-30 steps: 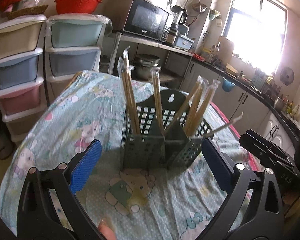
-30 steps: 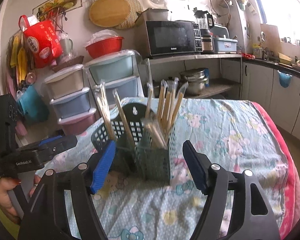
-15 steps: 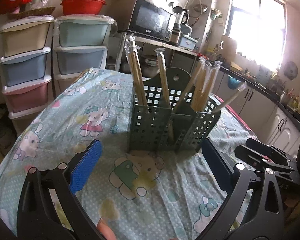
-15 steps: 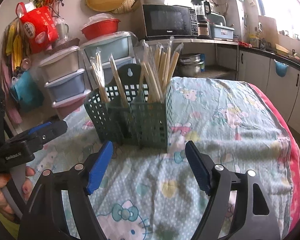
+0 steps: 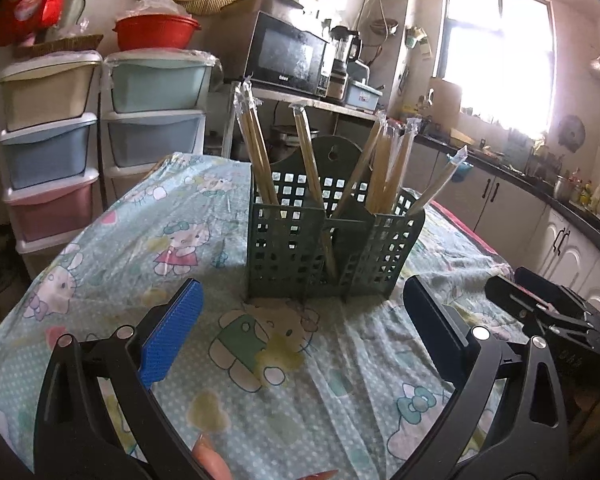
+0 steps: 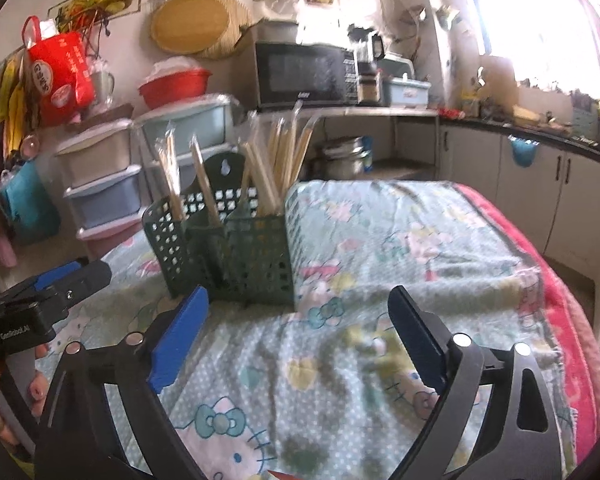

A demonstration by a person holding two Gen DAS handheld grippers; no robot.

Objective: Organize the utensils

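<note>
Green perforated utensil caddy [image 5: 332, 248] stands upright near the middle of the tabletop [image 5: 148, 240], on a cartoon-print cloth [image 5: 260, 360]. Wrapped chopsticks [image 5: 256, 144] stand and lean in its compartments; one pair [image 5: 440, 184] juts far out over the caddy's right rim. No loose utensils visible on the cloth. Left tongs [image 5: 300, 328] spread wide, nothing between the blue pads, caddy just beyond the tips. Right tongs [image 6: 298, 330] empty too, jaws opening, nearly at full spread; caddy ahead and to their left. The right view is blurred. Sorting looks close to done, judging by the bare cloth. Risks from here: the caddy looks light and top-heavy with tall sticks, so a nudge from either tip could tip it or skid it on the loose, wrinkled cloth. The outward-leaning pair could be knocked out by a passing jaw. Both tools work close together and could collide.
</note>
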